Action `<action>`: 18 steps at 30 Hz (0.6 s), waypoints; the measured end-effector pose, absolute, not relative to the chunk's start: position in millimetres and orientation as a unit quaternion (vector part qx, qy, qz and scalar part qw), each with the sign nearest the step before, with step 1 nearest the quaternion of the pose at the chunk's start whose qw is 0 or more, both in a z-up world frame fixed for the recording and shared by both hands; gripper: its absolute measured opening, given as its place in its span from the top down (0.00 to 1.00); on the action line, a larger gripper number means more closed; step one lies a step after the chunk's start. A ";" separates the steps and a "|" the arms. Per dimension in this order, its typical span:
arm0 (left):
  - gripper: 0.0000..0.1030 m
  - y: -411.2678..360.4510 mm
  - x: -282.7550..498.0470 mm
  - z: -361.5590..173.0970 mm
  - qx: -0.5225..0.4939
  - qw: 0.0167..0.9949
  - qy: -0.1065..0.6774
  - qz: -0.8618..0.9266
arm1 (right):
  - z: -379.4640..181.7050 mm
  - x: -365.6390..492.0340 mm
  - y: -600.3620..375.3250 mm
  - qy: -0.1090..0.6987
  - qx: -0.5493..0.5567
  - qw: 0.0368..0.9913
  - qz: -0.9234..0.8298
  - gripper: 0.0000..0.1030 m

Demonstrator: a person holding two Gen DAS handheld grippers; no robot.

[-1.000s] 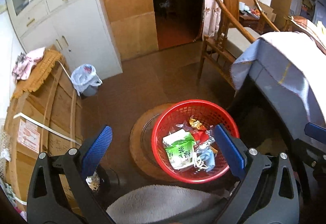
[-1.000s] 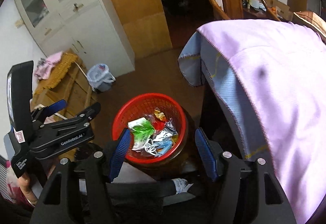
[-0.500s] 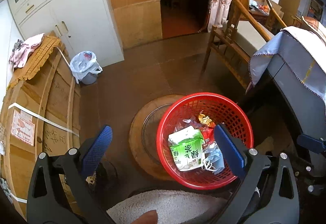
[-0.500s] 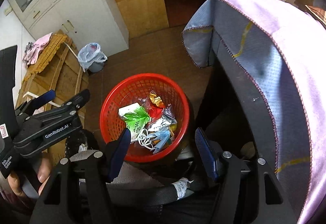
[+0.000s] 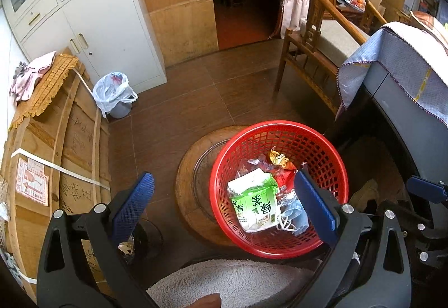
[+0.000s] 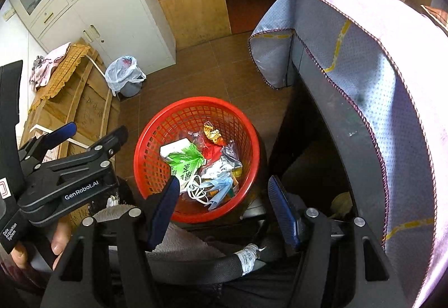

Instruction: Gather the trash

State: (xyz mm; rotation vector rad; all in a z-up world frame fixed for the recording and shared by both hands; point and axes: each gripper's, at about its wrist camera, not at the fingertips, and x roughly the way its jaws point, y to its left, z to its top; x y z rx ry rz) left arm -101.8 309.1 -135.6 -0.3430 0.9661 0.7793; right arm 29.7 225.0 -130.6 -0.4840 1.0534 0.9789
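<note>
Holding 1 red basket (image 5: 330, 157) w/ 1 green carton (image 5: 256, 203)

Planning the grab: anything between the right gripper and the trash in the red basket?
Nothing visible. The right gripper hangs open above the near rim of the red basket; the basket is open-topped, and the green carton and blue mask lie exposed on top.

Left tool (image 5: 224, 201) gapes empty above red basket (image 5: 330, 145) of trash (image 5: 256, 200).
</note>
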 end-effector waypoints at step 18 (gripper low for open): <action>0.07 305.5 -100.4 -135.9 -0.140 0.802 0.449 0.368 | -132.6 29.9 226.0 0.480 -0.221 0.724 0.444 0.37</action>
